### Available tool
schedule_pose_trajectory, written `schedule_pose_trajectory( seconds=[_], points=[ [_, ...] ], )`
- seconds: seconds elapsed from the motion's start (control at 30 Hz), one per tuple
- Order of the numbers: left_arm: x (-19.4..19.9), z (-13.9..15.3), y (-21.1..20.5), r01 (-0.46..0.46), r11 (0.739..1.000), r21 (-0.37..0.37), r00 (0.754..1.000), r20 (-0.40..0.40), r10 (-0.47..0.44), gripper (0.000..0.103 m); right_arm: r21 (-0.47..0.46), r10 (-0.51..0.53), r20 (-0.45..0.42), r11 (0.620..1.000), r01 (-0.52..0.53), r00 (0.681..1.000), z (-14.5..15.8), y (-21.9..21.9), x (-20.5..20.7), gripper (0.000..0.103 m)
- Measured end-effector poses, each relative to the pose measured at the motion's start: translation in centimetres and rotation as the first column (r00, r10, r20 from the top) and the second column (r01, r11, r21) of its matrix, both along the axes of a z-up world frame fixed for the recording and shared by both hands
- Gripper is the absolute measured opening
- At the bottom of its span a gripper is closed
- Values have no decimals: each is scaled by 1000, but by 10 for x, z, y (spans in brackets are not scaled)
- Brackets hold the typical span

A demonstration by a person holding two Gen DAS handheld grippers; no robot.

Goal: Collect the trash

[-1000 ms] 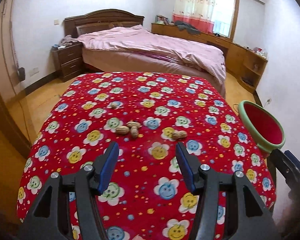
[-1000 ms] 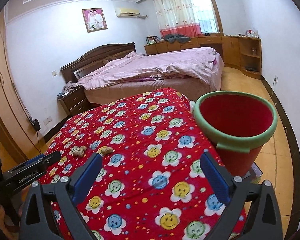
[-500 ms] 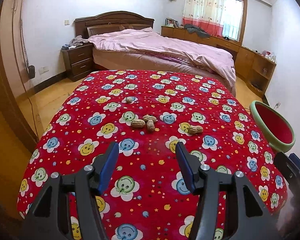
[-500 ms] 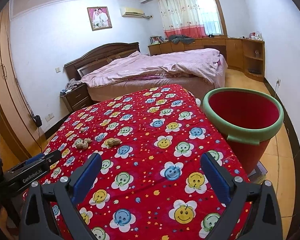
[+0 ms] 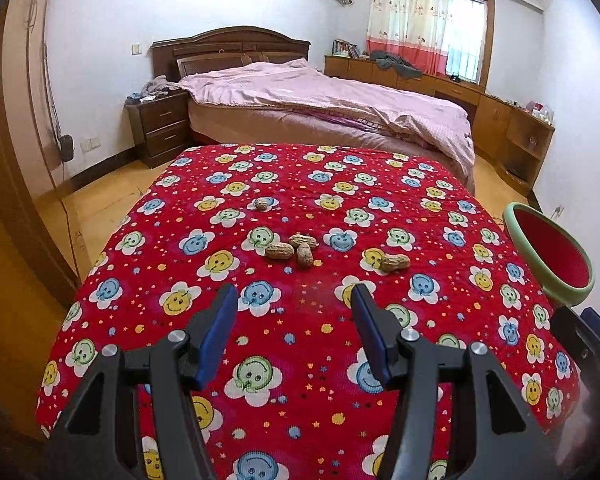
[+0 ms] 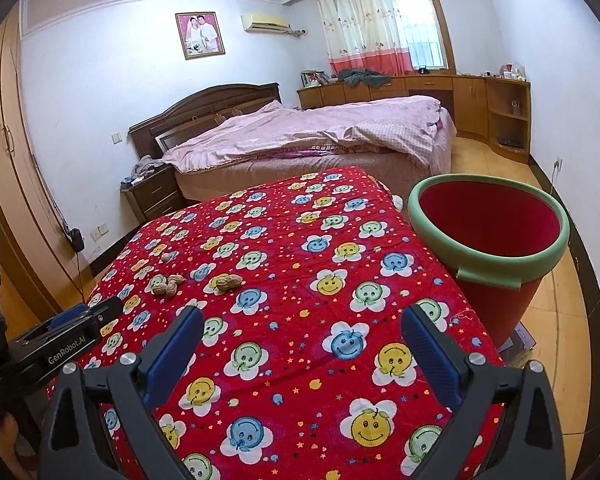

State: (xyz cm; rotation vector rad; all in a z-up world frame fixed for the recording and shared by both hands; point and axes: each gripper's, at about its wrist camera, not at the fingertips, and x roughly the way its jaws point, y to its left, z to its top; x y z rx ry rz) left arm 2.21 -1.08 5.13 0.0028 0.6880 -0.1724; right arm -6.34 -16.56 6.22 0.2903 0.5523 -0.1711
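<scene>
Peanuts lower in left view than a second ago

Both cameras sit low over the near edge of the desk, each looking forward and slightly down along its own tool toward the far edge and the bed beyond. The left view faces the desk squarely. The right view stands nearer the right edge, close to the bucket. Both share the cloth, the peanuts, the bucket and the bed.
</scene>
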Motion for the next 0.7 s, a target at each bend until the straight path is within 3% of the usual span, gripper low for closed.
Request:
schedule_pose_trajectory(
  seconds=[0.7],
  points=[
    [0,1,0,-2,1000,-1,1000,2,2,59,0,0,0,1000,0,1000,0,0,0,101]
  ],
)
